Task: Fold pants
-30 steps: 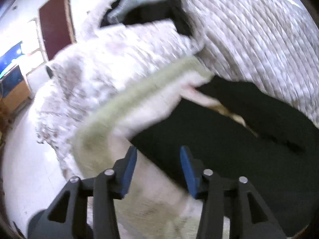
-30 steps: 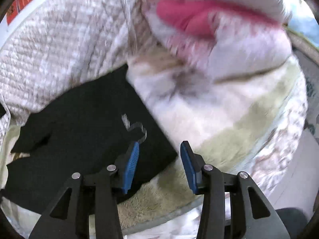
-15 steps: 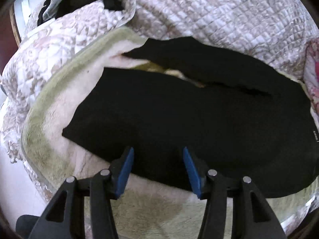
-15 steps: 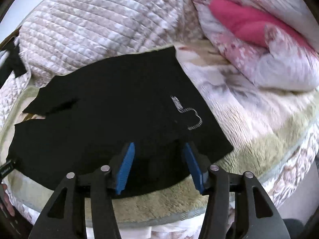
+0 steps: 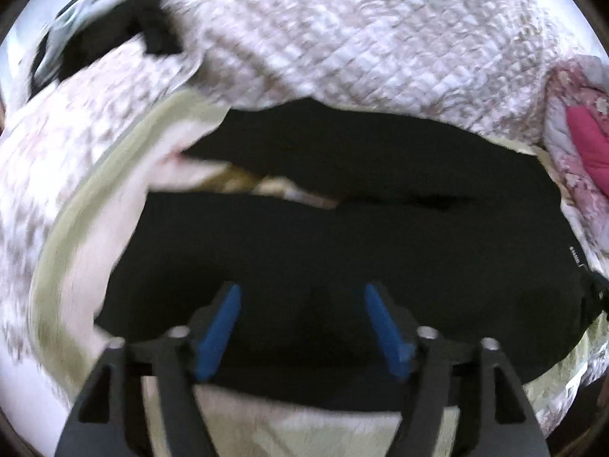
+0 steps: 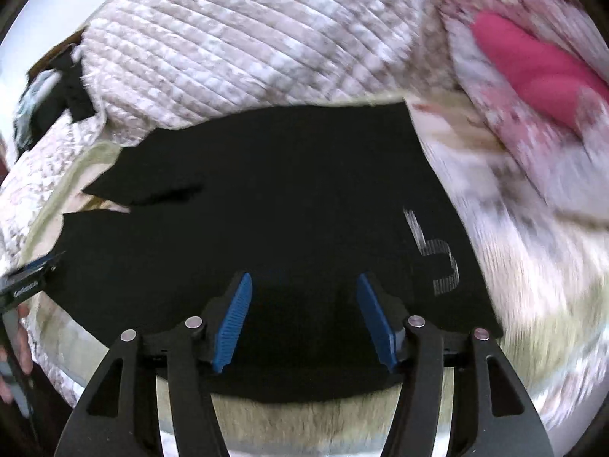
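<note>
Spreading both grippers' fingers [image 5: 219,333] wide above black pants [image 6: 285,198]; its tag [image 5: 575,262] stays unreadable.

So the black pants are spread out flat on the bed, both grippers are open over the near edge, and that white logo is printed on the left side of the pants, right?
Not quite. The white logo sits on the right side of the black pants, as the right wrist view shows. The rest holds: the pants lie spread on the bed, with the left gripper and right gripper open over the near edge.
</note>
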The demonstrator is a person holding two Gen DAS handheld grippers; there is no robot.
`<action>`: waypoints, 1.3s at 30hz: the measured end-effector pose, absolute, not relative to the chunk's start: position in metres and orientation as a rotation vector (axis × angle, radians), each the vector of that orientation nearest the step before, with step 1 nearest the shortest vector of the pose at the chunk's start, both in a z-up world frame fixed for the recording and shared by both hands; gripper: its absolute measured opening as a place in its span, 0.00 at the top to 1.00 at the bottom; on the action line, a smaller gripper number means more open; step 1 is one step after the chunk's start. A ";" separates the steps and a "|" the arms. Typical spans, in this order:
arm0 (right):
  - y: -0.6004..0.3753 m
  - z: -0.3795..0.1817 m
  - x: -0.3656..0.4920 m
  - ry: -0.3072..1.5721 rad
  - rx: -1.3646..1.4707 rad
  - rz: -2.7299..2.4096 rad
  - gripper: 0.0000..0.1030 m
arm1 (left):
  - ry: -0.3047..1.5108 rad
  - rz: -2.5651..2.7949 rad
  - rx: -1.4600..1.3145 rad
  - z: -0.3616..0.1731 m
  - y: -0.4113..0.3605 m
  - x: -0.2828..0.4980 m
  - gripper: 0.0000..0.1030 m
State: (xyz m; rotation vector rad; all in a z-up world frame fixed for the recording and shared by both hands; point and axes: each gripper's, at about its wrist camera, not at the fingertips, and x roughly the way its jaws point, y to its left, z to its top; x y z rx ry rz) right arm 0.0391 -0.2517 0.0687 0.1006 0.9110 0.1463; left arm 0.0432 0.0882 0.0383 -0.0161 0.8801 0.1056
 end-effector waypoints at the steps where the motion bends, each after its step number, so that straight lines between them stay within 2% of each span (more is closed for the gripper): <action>1: -0.252 0.072 0.051 0.913 0.084 0.181 0.38 | 0.881 0.089 -0.013 0.041 0.090 0.054 0.20; 5: -0.256 0.078 0.102 0.926 -0.013 0.221 0.37 | 0.899 0.012 0.005 0.049 0.095 0.108 0.21; 9: -0.264 0.084 0.157 0.925 -0.081 0.293 0.37 | 0.929 -0.106 0.082 0.052 0.089 0.166 0.28; 18: -0.282 0.055 0.284 0.980 -0.205 0.352 0.37 | 0.952 -0.154 0.228 0.026 0.091 0.292 0.28; 23: -0.286 0.037 0.334 1.017 -0.228 0.390 0.37 | 0.969 -0.104 0.289 0.011 0.106 0.339 0.27; 25: -0.285 0.029 0.351 1.047 -0.219 0.426 0.37 | 0.976 -0.118 0.287 0.005 0.110 0.352 0.20; 28: -0.280 0.014 0.367 1.100 -0.216 0.467 0.37 | 0.981 -0.152 0.258 0.000 0.113 0.362 0.19; 29: -0.276 0.007 0.370 1.133 -0.228 0.481 0.37 | 0.980 -0.166 0.250 -0.002 0.112 0.362 0.20; 31: -0.273 0.001 0.371 1.152 -0.231 0.491 0.37 | 0.988 -0.189 0.263 -0.009 0.107 0.362 0.31; 32: -0.271 0.000 0.370 1.149 -0.234 0.499 0.46 | 0.976 -0.199 0.285 -0.012 0.103 0.360 0.33; 33: -0.270 0.001 0.370 1.147 -0.238 0.519 0.58 | 0.961 -0.201 0.309 -0.013 0.100 0.357 0.37; 34: -0.269 0.002 0.369 1.141 -0.235 0.533 0.64 | 0.954 -0.203 0.315 -0.014 0.098 0.355 0.42; 35: -0.268 0.004 0.368 1.129 -0.235 0.538 0.81 | 0.947 -0.198 0.307 -0.013 0.098 0.354 0.45; 36: -0.265 0.006 0.366 1.117 -0.240 0.544 0.96 | 0.936 -0.182 0.299 -0.010 0.100 0.352 0.57; 37: -0.262 0.008 0.363 1.099 -0.272 0.519 0.96 | 0.922 -0.171 0.292 -0.007 0.101 0.350 0.67; 39: -0.258 0.013 0.356 1.078 -0.301 0.512 0.97 | 0.893 -0.151 0.291 0.003 0.103 0.342 0.79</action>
